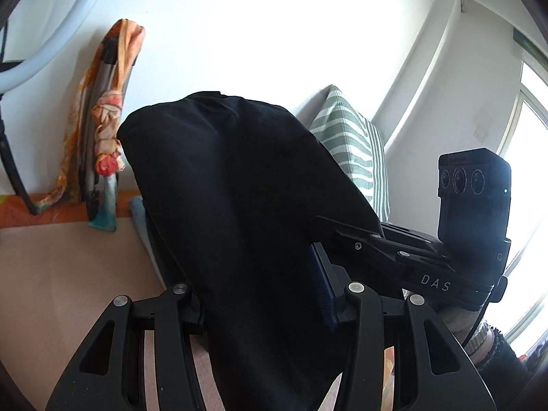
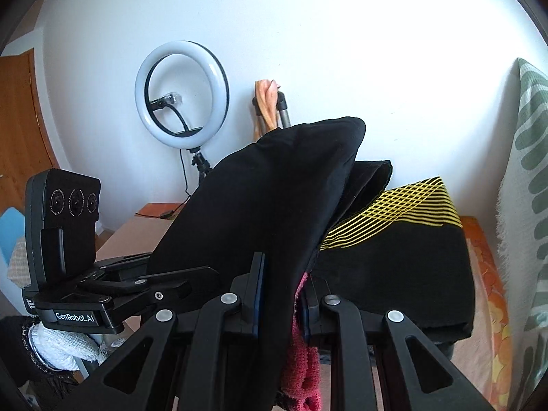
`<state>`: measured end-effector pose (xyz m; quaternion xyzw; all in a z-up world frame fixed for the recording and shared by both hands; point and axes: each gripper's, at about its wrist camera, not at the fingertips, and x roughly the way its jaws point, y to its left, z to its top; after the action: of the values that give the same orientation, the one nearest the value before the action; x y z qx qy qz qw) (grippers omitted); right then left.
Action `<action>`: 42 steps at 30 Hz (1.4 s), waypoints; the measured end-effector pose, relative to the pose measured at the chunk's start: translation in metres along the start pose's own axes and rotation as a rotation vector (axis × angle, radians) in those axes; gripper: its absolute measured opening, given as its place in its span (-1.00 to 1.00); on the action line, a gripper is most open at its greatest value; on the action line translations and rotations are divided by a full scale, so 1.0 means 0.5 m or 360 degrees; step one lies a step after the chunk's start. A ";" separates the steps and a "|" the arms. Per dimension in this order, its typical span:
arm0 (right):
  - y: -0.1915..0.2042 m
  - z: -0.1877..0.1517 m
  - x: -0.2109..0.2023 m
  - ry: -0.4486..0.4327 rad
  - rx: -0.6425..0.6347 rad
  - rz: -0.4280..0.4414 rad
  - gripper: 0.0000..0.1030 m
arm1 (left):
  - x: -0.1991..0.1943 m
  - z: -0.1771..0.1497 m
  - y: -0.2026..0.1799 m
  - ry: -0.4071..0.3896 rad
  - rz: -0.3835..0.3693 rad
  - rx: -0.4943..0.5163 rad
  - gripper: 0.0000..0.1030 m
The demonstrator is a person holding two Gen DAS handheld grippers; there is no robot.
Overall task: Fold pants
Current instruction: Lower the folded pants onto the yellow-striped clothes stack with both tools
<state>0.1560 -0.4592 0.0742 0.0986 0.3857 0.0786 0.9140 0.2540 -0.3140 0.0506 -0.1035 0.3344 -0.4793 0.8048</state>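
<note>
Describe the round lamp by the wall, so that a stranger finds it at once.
Look in the right wrist view at the white wall. Left of the lifted black pants, a ring light stands on a thin black stand. It alone is a glowing white circle with an open centre.

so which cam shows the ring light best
The right wrist view: the whole ring light shows lit on its stand by the wall. The left wrist view catches only a curved piece of its rim at the top-left edge.
</note>
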 end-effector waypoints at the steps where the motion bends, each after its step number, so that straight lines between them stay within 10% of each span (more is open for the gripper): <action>1: -0.012 0.008 0.002 -0.0001 -0.0002 -0.0008 -0.70 | 0.017 0.012 -0.002 -0.0003 -0.0004 0.0001 -0.12; 23: -0.331 0.017 0.161 0.0073 0.0244 -0.0016 -0.70 | 0.313 0.048 0.064 0.0152 0.0099 -0.0014 -0.12; 42: -0.418 -0.058 0.179 0.0103 0.0592 -0.0030 -0.49 | 0.257 0.036 0.075 0.0180 0.0208 0.0056 -0.10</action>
<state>0.2109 -0.6382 -0.0575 0.2597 0.4237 0.0006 0.8678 0.3325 -0.4053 -0.0107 -0.0401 0.3770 -0.4365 0.8159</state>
